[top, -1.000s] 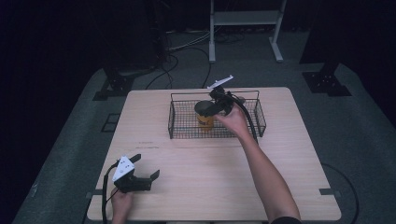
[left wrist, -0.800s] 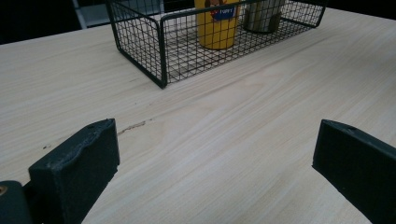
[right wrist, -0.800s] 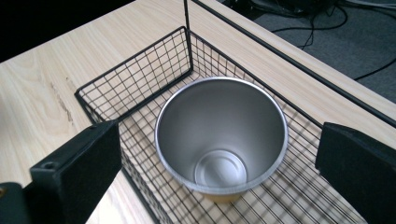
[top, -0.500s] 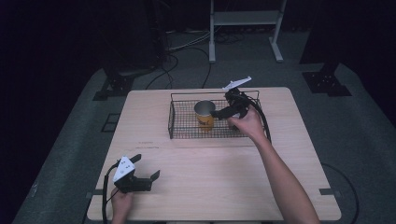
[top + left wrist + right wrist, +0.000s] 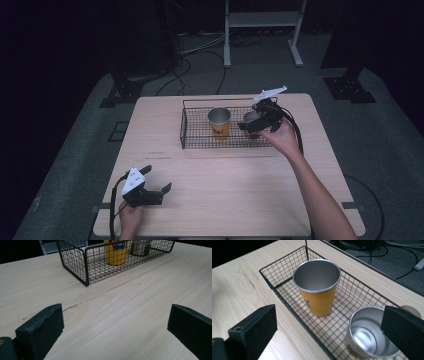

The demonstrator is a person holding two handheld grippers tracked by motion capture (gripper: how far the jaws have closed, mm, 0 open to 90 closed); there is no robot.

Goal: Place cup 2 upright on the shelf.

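A black wire basket (image 5: 192, 131) stands on the far half of the wooden table (image 5: 235, 190). In it a yellow metal cup (image 5: 219, 123) stands upright, with a shorter silver cup (image 5: 249, 118) to its right. My right gripper (image 5: 247, 129) hovers at the basket's right end by the silver cup, open and holding nothing. In the right gripper view its jaws (image 5: 329, 315) frame the yellow cup (image 5: 318, 290) and the silver cup (image 5: 369, 335) inside the basket (image 5: 284, 277). My left gripper (image 5: 157, 179) rests open at the near left; in its own view (image 5: 115, 317) the jaws spread over bare wood.
The basket (image 5: 85, 265) and yellow cup (image 5: 116, 252) lie well ahead of the left gripper. Dark floor with cables (image 5: 200, 50) and a white stand (image 5: 260, 20) lies beyond the far edge of the table.
My right gripper has moved rightward from the yellow cup to the basket's right end, leaving the yellow cup standing in plain sight. The left gripper has stayed put.
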